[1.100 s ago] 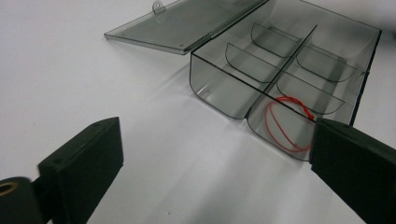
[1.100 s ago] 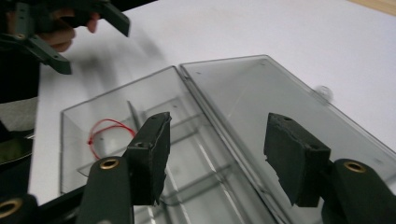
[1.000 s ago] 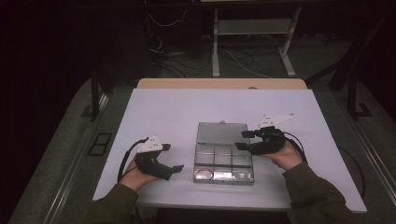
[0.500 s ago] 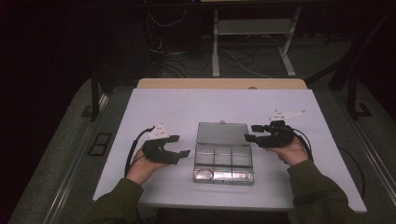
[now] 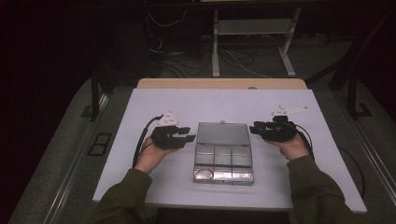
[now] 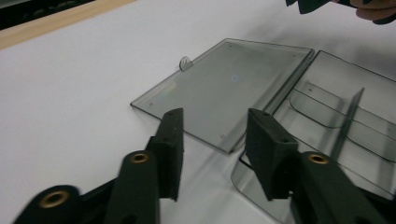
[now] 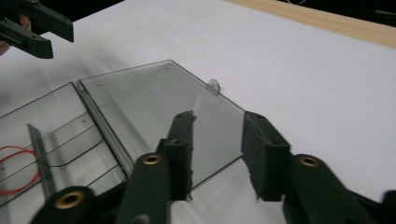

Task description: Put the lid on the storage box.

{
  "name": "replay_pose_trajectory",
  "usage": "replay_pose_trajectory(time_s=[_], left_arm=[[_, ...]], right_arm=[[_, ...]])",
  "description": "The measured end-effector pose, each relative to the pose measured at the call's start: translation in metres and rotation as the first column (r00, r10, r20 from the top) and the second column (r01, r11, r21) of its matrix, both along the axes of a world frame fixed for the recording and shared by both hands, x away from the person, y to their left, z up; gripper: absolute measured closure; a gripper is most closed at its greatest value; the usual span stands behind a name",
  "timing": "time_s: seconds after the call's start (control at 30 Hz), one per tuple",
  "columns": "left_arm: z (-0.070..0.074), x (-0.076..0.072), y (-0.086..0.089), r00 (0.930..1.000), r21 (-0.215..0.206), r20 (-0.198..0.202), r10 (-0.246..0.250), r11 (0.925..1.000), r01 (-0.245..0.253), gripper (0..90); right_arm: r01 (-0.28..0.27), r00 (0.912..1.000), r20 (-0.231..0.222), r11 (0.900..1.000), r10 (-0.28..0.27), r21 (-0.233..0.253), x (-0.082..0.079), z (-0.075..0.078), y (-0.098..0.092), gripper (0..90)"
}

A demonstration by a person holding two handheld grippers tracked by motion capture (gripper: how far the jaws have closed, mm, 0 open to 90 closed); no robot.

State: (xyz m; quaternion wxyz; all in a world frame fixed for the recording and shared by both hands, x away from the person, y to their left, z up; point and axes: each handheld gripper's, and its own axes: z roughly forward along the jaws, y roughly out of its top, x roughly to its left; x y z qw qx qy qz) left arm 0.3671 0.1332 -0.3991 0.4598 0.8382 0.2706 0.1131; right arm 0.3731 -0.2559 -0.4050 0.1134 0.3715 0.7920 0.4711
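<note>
Clear compartment box (image 5: pixel 223 161) mid-tabletop (image 5: pixel 154 100), lid (image 5: pixel 222 133) flipped flat on far side, long axis crosswise. Left tool (image 5: pixel 189 137) at lid's left edge, right tool (image 5: pixel 254 127) at right edge; both about equally near. Both tools' jaws apart, empty, facing lid corners.

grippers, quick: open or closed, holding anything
Left gripper: open, holding nothing, jaws over the box lid edge.
Right gripper: open, holding nothing, also over the lid.
</note>
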Motion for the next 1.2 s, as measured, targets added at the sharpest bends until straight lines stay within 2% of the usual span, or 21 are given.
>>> replay_pose_trajectory(time_s=[0.2,0.3,0.37,0.47,0.57,0.83,0.97,1.2], left_arm=[[-0.002,0.017,-0.013,1.0000,0.016,-0.004,-0.007,0.9999,0.007,72.4],[-0.004,0.024,-0.018,0.9998,0.023,-0.016,-0.010,0.9997,0.011,79.7],[-0.008,0.028,-0.021,0.9994,0.030,-0.032,-0.010,0.9995,0.011,83.0],[-0.014,0.033,-0.022,0.9985,0.034,-0.055,0.008,0.9994,-0.006,89.1],[-0.019,0.037,-0.020,0.9972,0.069,-0.071,0.022,0.9975,-0.017,89.3],[-0.027,0.042,-0.012,0.9918,0.098,-0.114,0.058,0.9940,-0.047,89.2],[-0.034,0.042,-0.014,0.9903,0.136,-0.131,0.048,0.9902,-0.030,89.2],[-0.039,0.042,-0.018,0.9861,0.163,-0.160,0.047,0.9863,-0.021,89.2]], right_arm=[[0.019,0.9998,-0.011,1.000,-0.019,-0.010,0.007,-0.004,0.002,78.8],[0.029,0.9994,-0.020,0.999,-0.029,-0.013,0.011,-0.008,0.003,82.5],[0.031,0.9991,-0.028,0.999,-0.031,-0.018,0.013,-0.010,0.003,88.2],[0.015,0.9988,-0.045,0.999,-0.017,-0.037,0.014,-0.014,0.005,89.0],[0.010,0.9974,-0.071,0.999,-0.014,-0.050,0.014,-0.017,0.006,88.9],[0.015,0.9934,-0.113,0.998,-0.022,-0.068,0.015,-0.027,0.005,88.9],[0.010,0.9911,-0.132,0.997,-0.021,-0.083,0.015,-0.034,0.003,88.9],[0.005,0.9864,-0.163,0.995,-0.021,-0.097,0.012,-0.040,0.002,88.9]])
